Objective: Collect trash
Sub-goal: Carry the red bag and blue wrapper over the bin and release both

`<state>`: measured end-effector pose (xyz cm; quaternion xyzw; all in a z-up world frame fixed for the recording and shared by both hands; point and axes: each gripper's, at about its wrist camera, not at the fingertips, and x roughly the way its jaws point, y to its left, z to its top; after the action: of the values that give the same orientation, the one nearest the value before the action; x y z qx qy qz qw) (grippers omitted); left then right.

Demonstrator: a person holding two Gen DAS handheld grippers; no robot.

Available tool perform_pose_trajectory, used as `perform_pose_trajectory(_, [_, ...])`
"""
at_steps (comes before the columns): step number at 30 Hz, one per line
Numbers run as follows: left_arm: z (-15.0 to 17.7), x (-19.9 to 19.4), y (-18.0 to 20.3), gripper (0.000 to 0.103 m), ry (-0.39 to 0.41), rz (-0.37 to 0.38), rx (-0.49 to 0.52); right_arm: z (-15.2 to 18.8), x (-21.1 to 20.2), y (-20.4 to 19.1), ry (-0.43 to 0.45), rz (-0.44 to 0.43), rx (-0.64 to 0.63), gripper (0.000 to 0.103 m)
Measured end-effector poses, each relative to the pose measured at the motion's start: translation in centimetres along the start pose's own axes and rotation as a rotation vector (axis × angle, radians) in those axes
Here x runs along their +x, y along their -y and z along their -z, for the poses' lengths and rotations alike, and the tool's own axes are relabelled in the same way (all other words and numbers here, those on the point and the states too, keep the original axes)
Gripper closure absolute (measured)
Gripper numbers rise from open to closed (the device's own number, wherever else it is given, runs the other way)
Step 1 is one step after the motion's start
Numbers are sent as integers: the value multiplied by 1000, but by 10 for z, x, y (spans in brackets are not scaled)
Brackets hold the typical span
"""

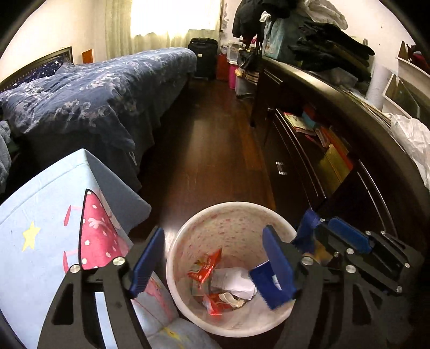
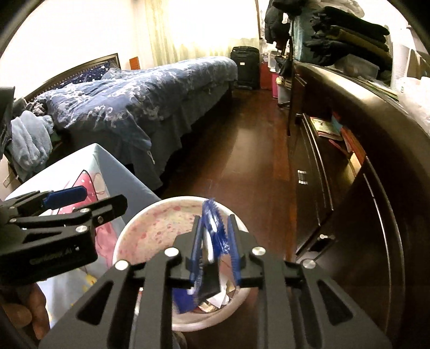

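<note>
Below my two tongs stands the white waste bin (image 1: 233, 220) on the dark wood floor (image 1: 209, 150). Inside the bin I see red snack wrappers (image 1: 205, 268), crumpled white paper (image 1: 233, 282) and a blue wrapper (image 1: 259, 271) lying at the right side of the heap.

My left gripper (image 1: 215, 265) hangs over the bin with its blue fingers (image 1: 147, 260) spread wide, and nothing is between them. My right gripper (image 2: 215, 249) is also over the bin, near its right rim. Its jaws stand narrow, and between them there is a blue wrapper with a toothed edge (image 2: 213, 228). This piece is blurred, so I cannot tell if the pads press it or if it is loose between them.

Just left of the bin, touching its side or almost, is a light blue cushion (image 1: 40, 214) with a pink dotted picture and a yellow star. Right of the bin runs a long dark cabinet (image 1: 309, 171) with drawers and an open shelf holding books (image 1: 298, 120). On its top lie folded dark clothes (image 1: 330, 51) and a white plastic bag (image 1: 411, 139).

Farther, on the left, is the bed with a blue flowered cover (image 1: 94, 91). At the far end of the floor stand a black suitcase (image 1: 203, 56) and pink boxes (image 1: 232, 72), under the bright curtained window (image 1: 172, 18).
</note>
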<state>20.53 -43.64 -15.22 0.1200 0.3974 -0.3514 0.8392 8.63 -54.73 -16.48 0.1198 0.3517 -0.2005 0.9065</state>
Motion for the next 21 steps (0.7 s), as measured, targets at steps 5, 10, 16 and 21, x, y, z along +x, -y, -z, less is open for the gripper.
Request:
perform_pose_trajectory(5, [-1,-9,-3,15,27,-9,-6,-1,-1,-4,6,-10,-5,64])
perform_pose_trajectory(10, [-1,-22,-9,7,58,-20,-19,0,-5,-7,9,-13,-6,59])
perform_pose_trajectory(16, [2,-40,-17,4,89,-58,-34,0,-17,-11,28,-13,-4,48])
perform_pose_trajectory(21, [1,-54,-27,4,108,-66,-64,0,-28,-17,42,-18,-4,44])
